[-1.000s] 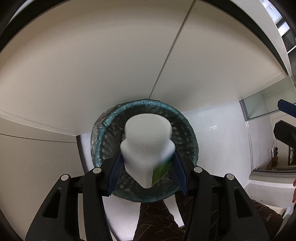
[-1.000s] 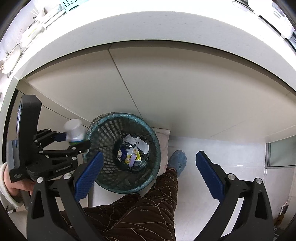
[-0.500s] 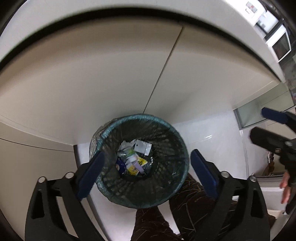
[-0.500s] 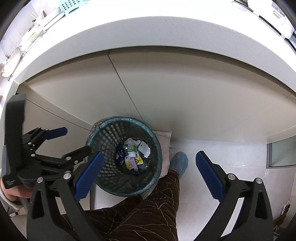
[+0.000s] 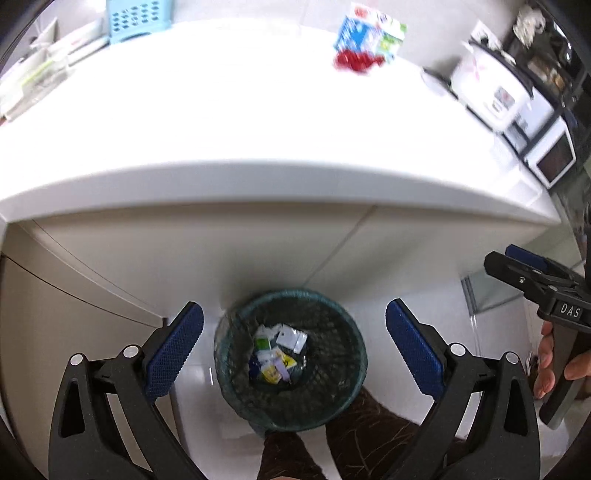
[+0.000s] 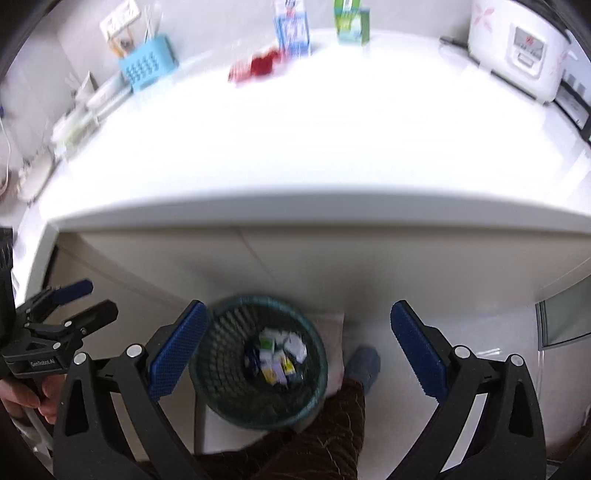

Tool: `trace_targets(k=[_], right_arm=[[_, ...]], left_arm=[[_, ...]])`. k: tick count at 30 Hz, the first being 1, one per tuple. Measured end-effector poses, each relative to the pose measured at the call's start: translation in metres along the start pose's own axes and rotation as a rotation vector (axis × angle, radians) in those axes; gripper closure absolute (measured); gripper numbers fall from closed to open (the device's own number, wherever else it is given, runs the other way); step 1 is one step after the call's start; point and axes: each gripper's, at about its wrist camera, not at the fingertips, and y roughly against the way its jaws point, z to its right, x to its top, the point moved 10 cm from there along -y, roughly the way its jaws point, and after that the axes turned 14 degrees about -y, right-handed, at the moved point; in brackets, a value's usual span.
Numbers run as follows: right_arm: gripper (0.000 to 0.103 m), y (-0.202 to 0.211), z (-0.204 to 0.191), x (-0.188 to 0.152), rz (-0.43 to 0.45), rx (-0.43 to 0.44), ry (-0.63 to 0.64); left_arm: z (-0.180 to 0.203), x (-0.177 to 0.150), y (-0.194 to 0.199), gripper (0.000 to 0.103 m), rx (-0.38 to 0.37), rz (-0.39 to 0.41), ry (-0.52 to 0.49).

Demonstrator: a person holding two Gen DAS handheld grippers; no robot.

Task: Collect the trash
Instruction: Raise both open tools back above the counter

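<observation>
So the white bottle that was in my left claw (image 5: 294,352) a second ago is gone from it; the jaws have just swung open and now stand wide with nothing between them. Both claws have come up too, since the white surface (image 5: 258,122) is in view now where before I only saw the cabinet front. My right claw (image 6: 298,356) is spread wide as well, empty.

The trash basket (image 5: 343,332) sits on the floor right against the cabinet, below and between my blue pads, with a little pile of wrappers (image 5: 277,354) at the bottom. I can't pick the bottle out in there.

Up on the surface there's a red wrapper (image 6: 258,66) near the back, a blue carton (image 6: 291,29) just behind it, and a green carton (image 6: 351,22) beside that. It's all a bit blurry.
</observation>
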Motion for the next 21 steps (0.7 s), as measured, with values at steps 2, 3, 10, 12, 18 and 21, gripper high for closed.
trace_targets(k=[2,3,10,12,18,21], right_arm=[[0.008,0.010,-0.004,0.017,0.035,0.004,-0.002],[0.008,0.017,-0.007,0.026,0.059,0.013,-0.003],[0.008,0.041,-0.018,0.074,0.151,0.026,0.010],[0.008,0.045,-0.021,0.087,0.165,0.023,0.015],[0.008,0.052,-0.018,0.124,0.189,0.034,0.015],[0.008,0.053,-0.011,0.145,0.205,0.030,0.001]], left_arm=[[-0.002,0.015,0.011,0.006,0.005,0.026,-0.001],[-0.003,0.023,0.016,0.006,0.013,0.037,-0.009],[0.002,0.082,0.041,0.006,0.018,0.111,-0.047],[0.004,0.099,0.046,0.006,0.017,0.127,-0.046],[0.010,0.142,0.053,0.006,0.021,0.170,-0.046],[0.011,0.159,0.053,0.006,0.027,0.177,-0.048]])
